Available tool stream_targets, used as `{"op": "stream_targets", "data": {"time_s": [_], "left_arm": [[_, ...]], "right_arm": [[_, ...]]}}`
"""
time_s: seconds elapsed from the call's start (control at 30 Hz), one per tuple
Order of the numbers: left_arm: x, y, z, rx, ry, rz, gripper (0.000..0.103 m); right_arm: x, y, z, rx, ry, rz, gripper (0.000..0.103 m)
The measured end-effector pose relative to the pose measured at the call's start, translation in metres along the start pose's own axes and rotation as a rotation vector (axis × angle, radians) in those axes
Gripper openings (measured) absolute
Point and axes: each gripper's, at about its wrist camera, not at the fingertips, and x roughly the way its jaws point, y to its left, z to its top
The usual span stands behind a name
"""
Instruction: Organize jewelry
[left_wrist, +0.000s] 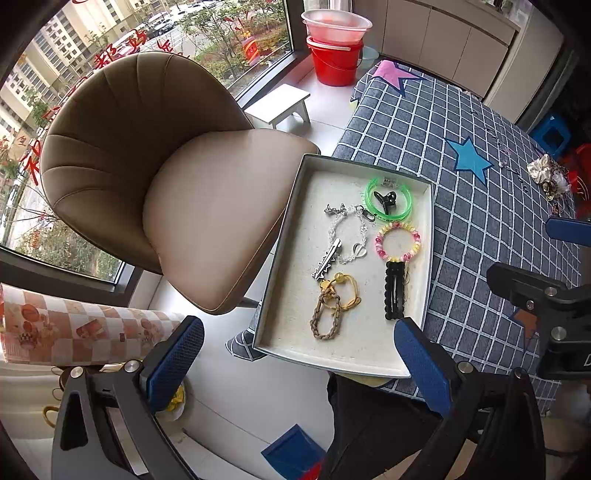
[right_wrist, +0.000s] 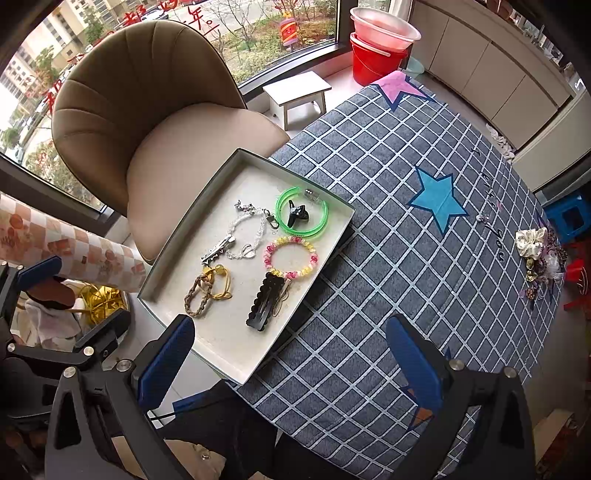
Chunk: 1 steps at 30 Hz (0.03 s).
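A grey shallow tray (left_wrist: 291, 236) (right_wrist: 177, 254) sits at the table's left edge and overhangs it. In it lie a green bangle (left_wrist: 406, 201) (right_wrist: 321, 221) around a black claw clip (left_wrist: 386, 199) (right_wrist: 297, 216), a pink-yellow bead bracelet (left_wrist: 399, 242) (right_wrist: 291, 256), a black snap clip (left_wrist: 395, 291) (right_wrist: 264, 301), a silver chain (left_wrist: 351, 232) (right_wrist: 247, 229), a silver clip (left_wrist: 327, 262) (right_wrist: 218, 249) and braided cords (left_wrist: 332, 306) (right_wrist: 207, 288). A pile of scrunchies and jewelry (left_wrist: 550, 179) (right_wrist: 539, 254) lies at the table's far right. My left gripper (left_wrist: 299, 369) is open and empty, near the tray's front edge. My right gripper (right_wrist: 291, 365) is open and empty above the tablecloth.
The table has a blue checked cloth (right_wrist: 388, 258) with stars. A brown padded chair (left_wrist: 166, 177) (right_wrist: 166, 129) stands left of the tray. A white stool (right_wrist: 297, 92), red bucket (left_wrist: 334, 61) and cabinets are behind. A roll of checked paper (left_wrist: 74, 325) lies lower left.
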Motion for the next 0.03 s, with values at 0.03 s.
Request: {"op": "stream_targets", "data": {"time_s": [0.03], "left_arm": [[0.0003,-0.0002,0.0002,0.001,0.002,0.001,0.103]], "right_arm": [[-0.0001,0.0001,-0.0002,0.001,0.0,0.0,0.103]]}}
